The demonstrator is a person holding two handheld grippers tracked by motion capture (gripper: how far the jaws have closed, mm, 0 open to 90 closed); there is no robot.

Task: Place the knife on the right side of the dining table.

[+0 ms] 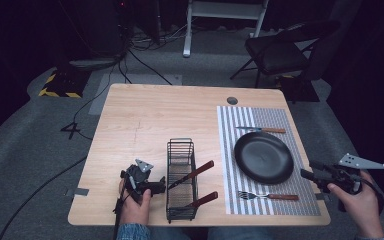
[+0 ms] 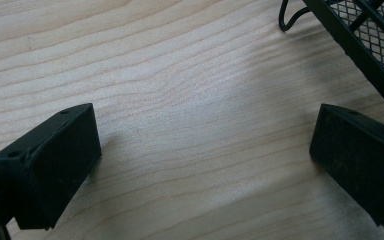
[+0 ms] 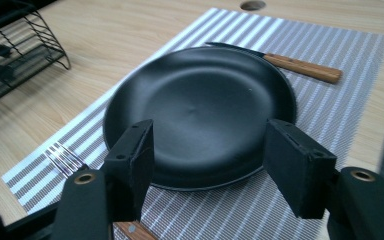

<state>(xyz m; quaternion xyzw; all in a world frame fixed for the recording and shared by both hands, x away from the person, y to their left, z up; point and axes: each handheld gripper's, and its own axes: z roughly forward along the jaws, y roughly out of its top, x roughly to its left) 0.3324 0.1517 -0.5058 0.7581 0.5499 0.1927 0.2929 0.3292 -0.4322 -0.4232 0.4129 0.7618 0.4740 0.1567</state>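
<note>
Jaws on both grippers are spread, holding nothing: right gripper (image 1: pixel 307 175) faces the black plate (image 3: pixel 200 112) on the striped placemat (image 3: pixel 330 90); left gripper (image 1: pixel 162 186) idles beside the wire rack (image 1: pixel 181 180). Approach step, I'd say. Next: straddle the plate rim, then clamp.

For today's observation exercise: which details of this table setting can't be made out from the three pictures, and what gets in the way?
- Fork: in the right gripper view its handle is hidden behind the right gripper.
- Two utensils in the wire rack: in the high view their working ends are hidden by the mesh and too small to identify.
- Wire rack: in the left gripper view, cut off by the top right corner.
- Knife: its blade is too small in the high view.
</note>
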